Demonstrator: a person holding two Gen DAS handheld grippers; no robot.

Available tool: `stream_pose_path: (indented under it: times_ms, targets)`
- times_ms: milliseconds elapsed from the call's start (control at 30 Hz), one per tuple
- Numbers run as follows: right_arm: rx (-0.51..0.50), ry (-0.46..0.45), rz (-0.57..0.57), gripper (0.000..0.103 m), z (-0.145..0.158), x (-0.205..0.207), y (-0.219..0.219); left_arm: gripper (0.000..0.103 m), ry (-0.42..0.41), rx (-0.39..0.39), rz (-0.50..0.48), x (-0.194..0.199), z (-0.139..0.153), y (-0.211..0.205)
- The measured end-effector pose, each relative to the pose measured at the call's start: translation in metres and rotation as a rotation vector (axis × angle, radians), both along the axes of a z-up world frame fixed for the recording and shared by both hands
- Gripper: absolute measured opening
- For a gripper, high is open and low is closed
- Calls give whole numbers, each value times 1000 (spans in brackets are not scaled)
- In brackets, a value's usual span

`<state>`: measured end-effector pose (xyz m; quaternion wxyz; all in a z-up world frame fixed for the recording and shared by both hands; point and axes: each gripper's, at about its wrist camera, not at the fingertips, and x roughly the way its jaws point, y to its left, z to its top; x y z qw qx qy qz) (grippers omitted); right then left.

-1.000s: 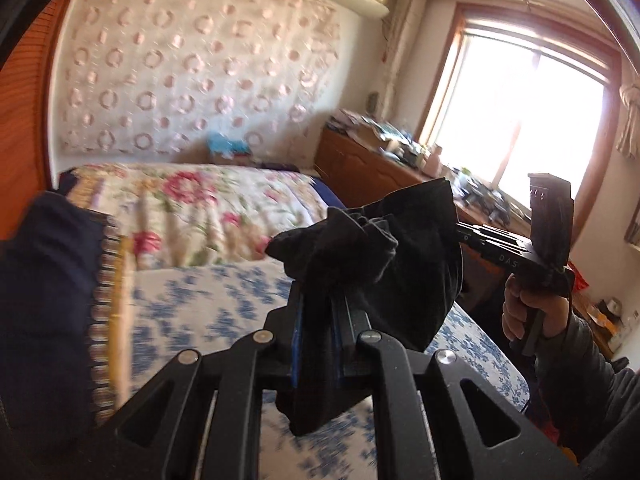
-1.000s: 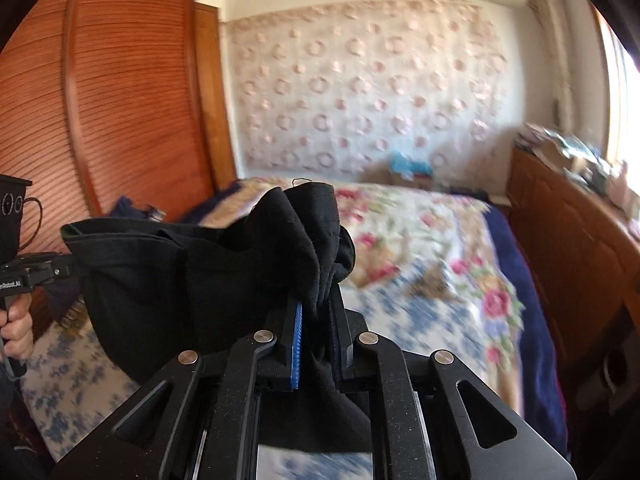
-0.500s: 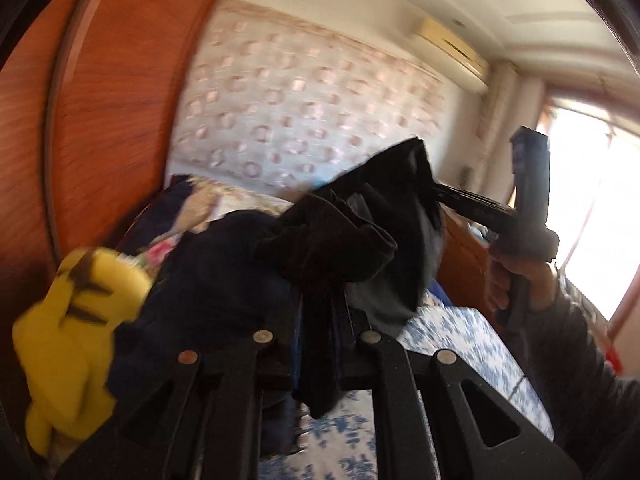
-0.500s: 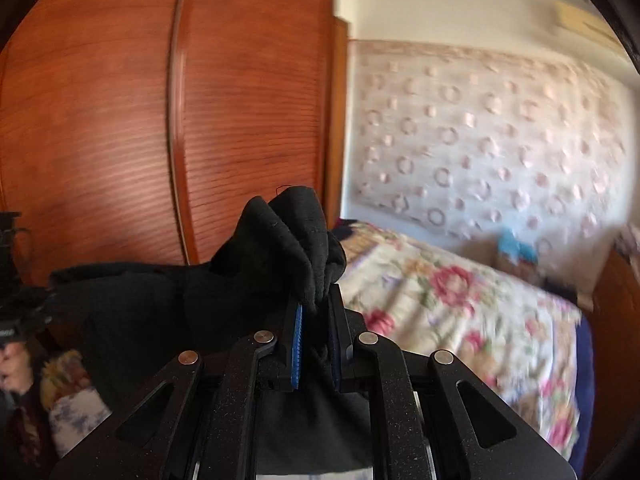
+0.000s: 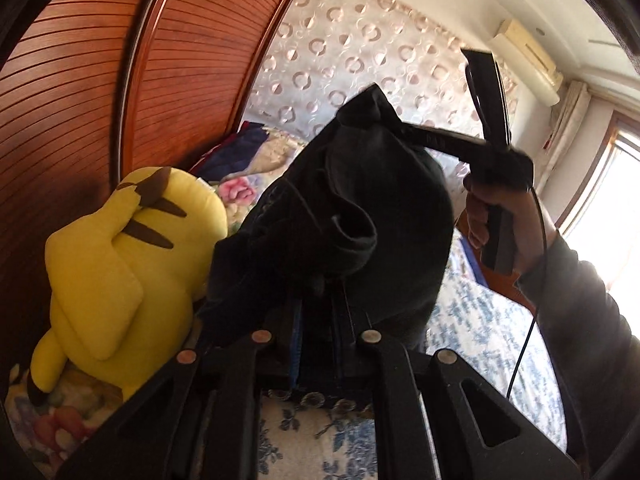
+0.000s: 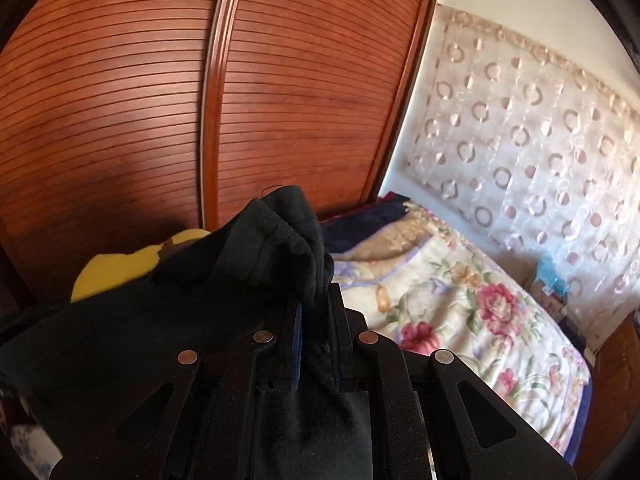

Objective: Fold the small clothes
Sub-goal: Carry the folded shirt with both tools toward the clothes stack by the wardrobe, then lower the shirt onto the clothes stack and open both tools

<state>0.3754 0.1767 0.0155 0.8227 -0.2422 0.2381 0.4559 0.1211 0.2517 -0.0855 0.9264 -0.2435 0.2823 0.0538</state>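
Moved since a second ago: both your views swing from the window toward the wooden wardrobe. Black garment: held in the air between your tools, above the bed. Left gripper: clamped on it. Right gripper: clamped on another bunched edge. Yellow plush toy: beside the wardrobe.

Home bedroom: bed with floral quilt at 3 o'clock, slatted wooden wardrobe doors at 11, yellow plush toy, wall AC unit.

Slatted wood wardrobe beside floral bed; circle-print curtain behind; bright window rt.
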Motion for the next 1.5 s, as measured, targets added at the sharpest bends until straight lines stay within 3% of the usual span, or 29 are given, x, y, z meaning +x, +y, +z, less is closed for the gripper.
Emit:
stream_pose_path:
  times_ms: [133, 267, 367, 600, 700, 800, 1100, 1433, 1500]
  targets:
    - [2, 16, -55, 20, -5, -1, -3, 10, -33, 2, -36, -4, 3, -2]
    - [72, 19, -132, 41, 10, 1, -23, 12, -18, 57, -29, -10, 14, -7]
    - [115, 21, -131, 45, 22, -8, -42, 12, -24, 101, -30, -15, 23, -10]
    - [117, 57, -66, 46, 5, -38, -55, 22, -37, 156, -63, -27, 44, -22]
    - [83, 89, -96, 47, -19, -34, -51, 24, -31, 202, -69, -30, 52, -34]
    - [109, 146, -141, 47, -32, -23, -57, 25, -42, 240, -66, -36, 64, -46]
    - [131, 112, -174, 47, -2, -49, -88, 25, -57, 351, -35, -49, 88, -70]
    - [214, 78, -242, 48, 23, -128, -197, 25, -56, 405, -82, -49, 88, -109]
    - [216, 79, -257, 54, 22, -140, -215, 25, -63, 414, -94, -51, 87, -121]
